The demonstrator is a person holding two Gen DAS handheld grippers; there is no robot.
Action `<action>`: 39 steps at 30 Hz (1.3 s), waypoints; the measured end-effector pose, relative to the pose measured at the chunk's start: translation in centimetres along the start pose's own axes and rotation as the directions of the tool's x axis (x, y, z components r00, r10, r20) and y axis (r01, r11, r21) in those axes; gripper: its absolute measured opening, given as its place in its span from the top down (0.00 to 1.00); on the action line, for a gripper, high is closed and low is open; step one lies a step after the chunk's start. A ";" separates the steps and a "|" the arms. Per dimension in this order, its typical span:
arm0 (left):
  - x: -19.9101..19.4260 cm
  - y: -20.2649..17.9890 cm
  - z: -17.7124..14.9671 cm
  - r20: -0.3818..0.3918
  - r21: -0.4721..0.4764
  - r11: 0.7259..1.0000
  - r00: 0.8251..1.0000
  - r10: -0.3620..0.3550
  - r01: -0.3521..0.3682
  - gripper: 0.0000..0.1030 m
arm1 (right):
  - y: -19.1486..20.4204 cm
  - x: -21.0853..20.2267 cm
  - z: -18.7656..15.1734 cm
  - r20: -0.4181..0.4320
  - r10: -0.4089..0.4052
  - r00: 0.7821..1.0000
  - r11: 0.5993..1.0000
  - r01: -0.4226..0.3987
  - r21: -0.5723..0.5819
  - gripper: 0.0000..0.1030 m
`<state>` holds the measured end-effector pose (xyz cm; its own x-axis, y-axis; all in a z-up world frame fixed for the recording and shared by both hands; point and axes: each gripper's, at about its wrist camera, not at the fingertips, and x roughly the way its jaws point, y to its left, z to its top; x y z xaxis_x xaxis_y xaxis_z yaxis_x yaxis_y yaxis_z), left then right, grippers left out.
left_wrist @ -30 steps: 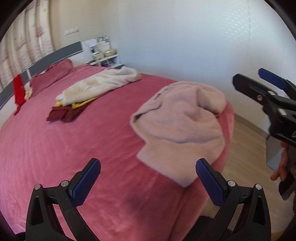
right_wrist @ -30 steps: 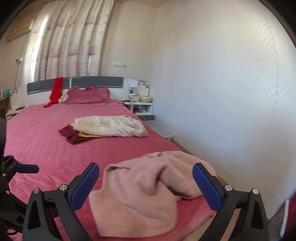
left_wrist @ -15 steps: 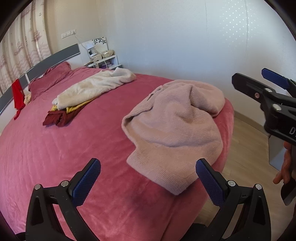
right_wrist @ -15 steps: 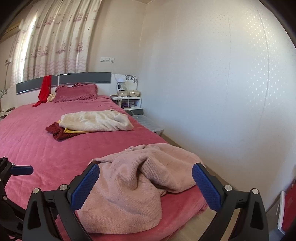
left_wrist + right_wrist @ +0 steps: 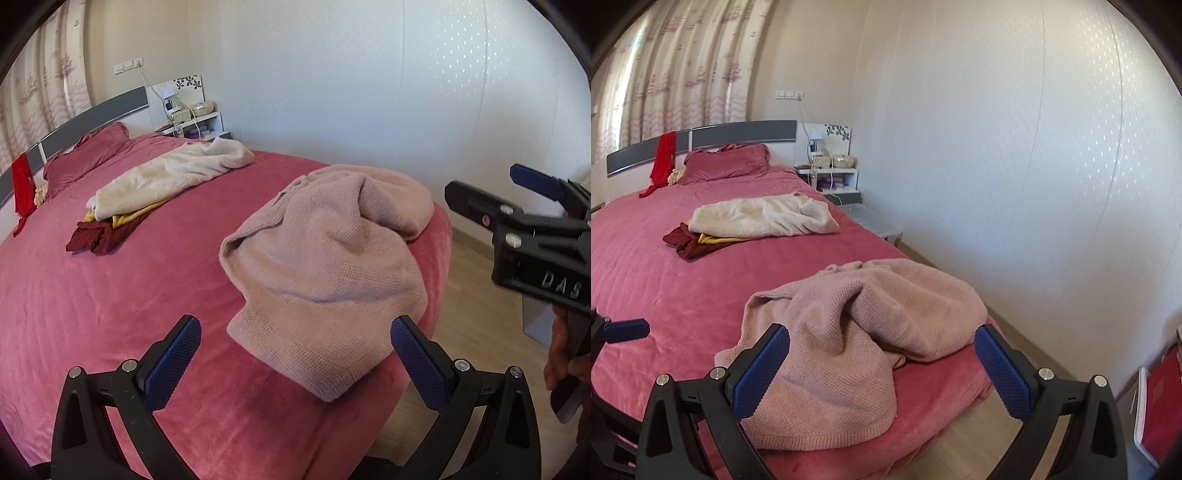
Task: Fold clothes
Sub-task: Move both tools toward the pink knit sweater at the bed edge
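Observation:
A crumpled pale pink knitted sweater (image 5: pixel 325 258) lies on the near right corner of the pink bed (image 5: pixel 110 302); it also shows in the right wrist view (image 5: pixel 857 332). My left gripper (image 5: pixel 295 354) is open and empty, just short of the sweater's near hem. My right gripper (image 5: pixel 881 363) is open and empty above the sweater's near edge, and it shows from the side in the left wrist view (image 5: pixel 517 206). A pile of a cream garment (image 5: pixel 170 177) over yellow and dark red clothes (image 5: pixel 99 232) lies mid-bed.
A pink pillow (image 5: pixel 727 162) and a red cloth (image 5: pixel 663 158) are at the grey headboard. A white nightstand (image 5: pixel 834 177) stands by the wall, with a grey box (image 5: pixel 871 221) on the floor. Wooden floor (image 5: pixel 469 314) runs right of the bed.
Both grippers have moved closer to the pink sweater, which now looms larger in both views. Both stay open and the sweater lies as before.

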<state>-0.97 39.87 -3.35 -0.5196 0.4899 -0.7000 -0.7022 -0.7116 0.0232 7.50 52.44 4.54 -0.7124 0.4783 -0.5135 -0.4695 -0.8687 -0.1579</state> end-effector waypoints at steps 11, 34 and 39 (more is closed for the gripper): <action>0.1 0.4 -0.9 -0.010 0.046 0.996 0.997 0.079 -0.079 0.00 | 1.0 -0.2 -0.2 0.010 0.023 1.000 1.000 -0.023 0.015 0.01; 0.6 1.1 -1.4 -0.048 0.015 0.994 0.993 0.111 -0.111 0.26 | 2.5 -0.5 0.0 0.020 0.028 0.999 1.000 -0.028 0.008 0.01; 0.4 1.3 -1.1 -0.034 -0.001 0.994 0.994 0.106 -0.106 0.26 | 1.9 -0.5 0.2 0.023 0.016 1.000 1.000 -0.016 0.024 0.01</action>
<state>-1.54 38.63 -4.37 -0.5741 0.3947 -0.7174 -0.6428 -0.7599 0.0963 6.88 50.59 4.69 -0.7317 0.4674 -0.4962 -0.4704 -0.8730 -0.1287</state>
